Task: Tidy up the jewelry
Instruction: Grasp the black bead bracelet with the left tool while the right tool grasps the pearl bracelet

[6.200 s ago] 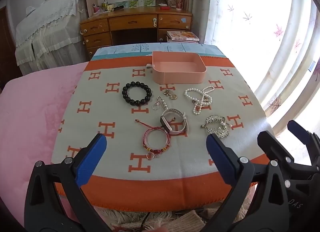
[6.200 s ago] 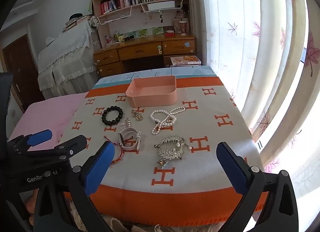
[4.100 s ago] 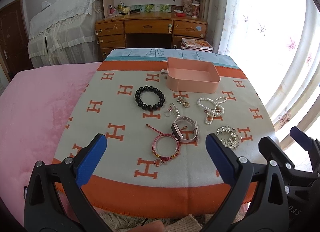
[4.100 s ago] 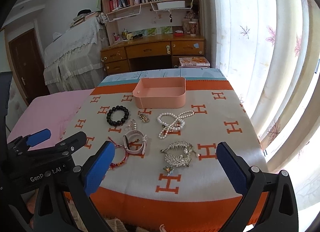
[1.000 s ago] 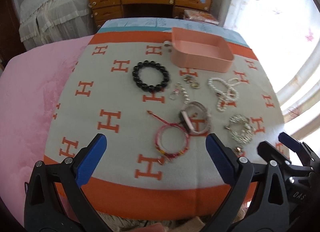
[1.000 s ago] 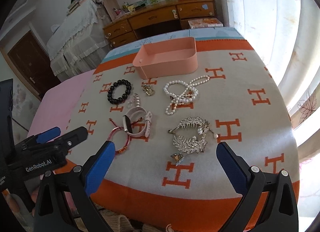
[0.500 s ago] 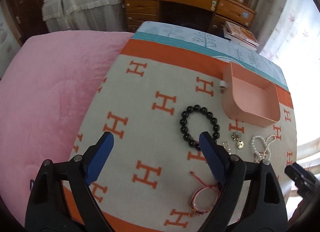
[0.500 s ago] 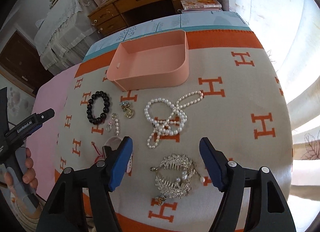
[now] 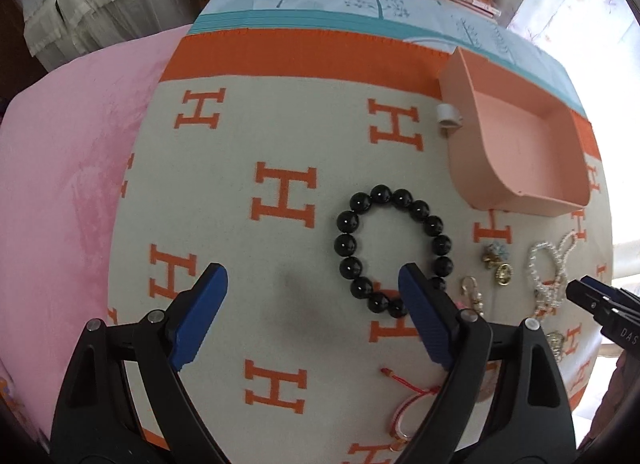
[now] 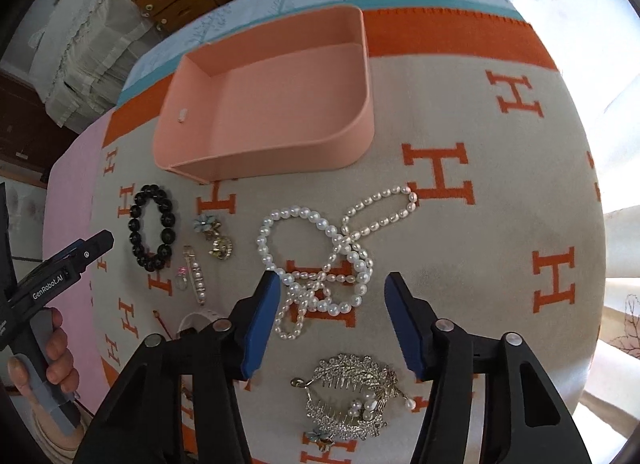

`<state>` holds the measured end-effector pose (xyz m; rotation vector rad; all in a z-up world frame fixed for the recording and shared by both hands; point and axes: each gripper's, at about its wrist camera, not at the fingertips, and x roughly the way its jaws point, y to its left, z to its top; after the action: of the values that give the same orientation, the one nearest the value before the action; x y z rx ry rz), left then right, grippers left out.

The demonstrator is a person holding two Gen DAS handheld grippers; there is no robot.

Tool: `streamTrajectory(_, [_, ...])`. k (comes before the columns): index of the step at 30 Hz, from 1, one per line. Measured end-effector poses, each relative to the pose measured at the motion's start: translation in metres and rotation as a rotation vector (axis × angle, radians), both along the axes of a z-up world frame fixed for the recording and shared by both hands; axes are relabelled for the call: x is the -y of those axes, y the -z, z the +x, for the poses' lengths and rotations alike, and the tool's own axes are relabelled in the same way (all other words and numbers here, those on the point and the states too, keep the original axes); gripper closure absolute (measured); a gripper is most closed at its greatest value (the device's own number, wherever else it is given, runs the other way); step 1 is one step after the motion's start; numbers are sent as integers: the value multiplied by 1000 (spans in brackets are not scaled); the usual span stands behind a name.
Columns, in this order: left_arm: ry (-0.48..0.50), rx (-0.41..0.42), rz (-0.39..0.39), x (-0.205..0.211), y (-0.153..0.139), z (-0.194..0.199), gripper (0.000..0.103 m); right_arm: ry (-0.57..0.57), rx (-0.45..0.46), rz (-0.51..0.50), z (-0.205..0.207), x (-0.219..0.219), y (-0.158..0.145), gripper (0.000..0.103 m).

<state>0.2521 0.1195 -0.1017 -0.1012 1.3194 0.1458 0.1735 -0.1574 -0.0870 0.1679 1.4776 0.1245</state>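
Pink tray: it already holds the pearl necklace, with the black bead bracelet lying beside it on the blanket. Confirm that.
Not quite. The pink tray is empty; the pearl necklace lies on the blanket in front of it, as the right wrist view shows. The black bead bracelet does lie beside it.

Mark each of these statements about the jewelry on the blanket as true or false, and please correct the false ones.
1. The pink tray has nothing in it. True.
2. The black bead bracelet lies inside the tray. False: it lies on the blanket, in front of the tray.
3. The pearl necklace lies between the closing jaws of the right gripper, whose pads do not press on it yet. True.
4. The left gripper is shut on the red string bracelet. False: its jaws are wide apart and hold nothing.
5. The silver hair comb lies farther from the tray than the pearls. True.
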Motion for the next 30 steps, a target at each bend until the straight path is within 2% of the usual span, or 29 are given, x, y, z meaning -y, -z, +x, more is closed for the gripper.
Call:
streamTrajectory(5, [4,-3,11,0,11,6,17,18,-43,-13,-5,-11,-1,61])
streamTrajectory(12, [6,-5,-11,-6,16,9,17,21,-35,-7,-9,-21,-19,63])
streamTrajectory(14, [5,-7,-20,-8,17,9,17,30,-27,-3,-15,-7,-13,65])
streamTrajectory(16, [7,-10,-31,-11,19,10,21,42,-33,6,-14,0,-12,71])
streamTrajectory(18, [11,-16,-47,-11,22,12,26,52,-38,8,-17,0,-10,73])
streamTrajectory(23, [24,-17,-48,-6,25,13,29,65,-55,16,-9,22,5,77])
streamTrajectory(25, [30,-15,-46,-3,25,15,32,65,-57,17,-5,21,7,82])
streamTrajectory(27, [33,-18,-45,0,26,17,39,63,-55,8,-1,24,15,85])
streamTrajectory(29, [28,-24,-45,2,28,18,45,62,-46,8,-3,27,21,95])
streamTrajectory(30, [26,-30,-46,3,30,18,49,65,-46,13,-7,27,27,95])
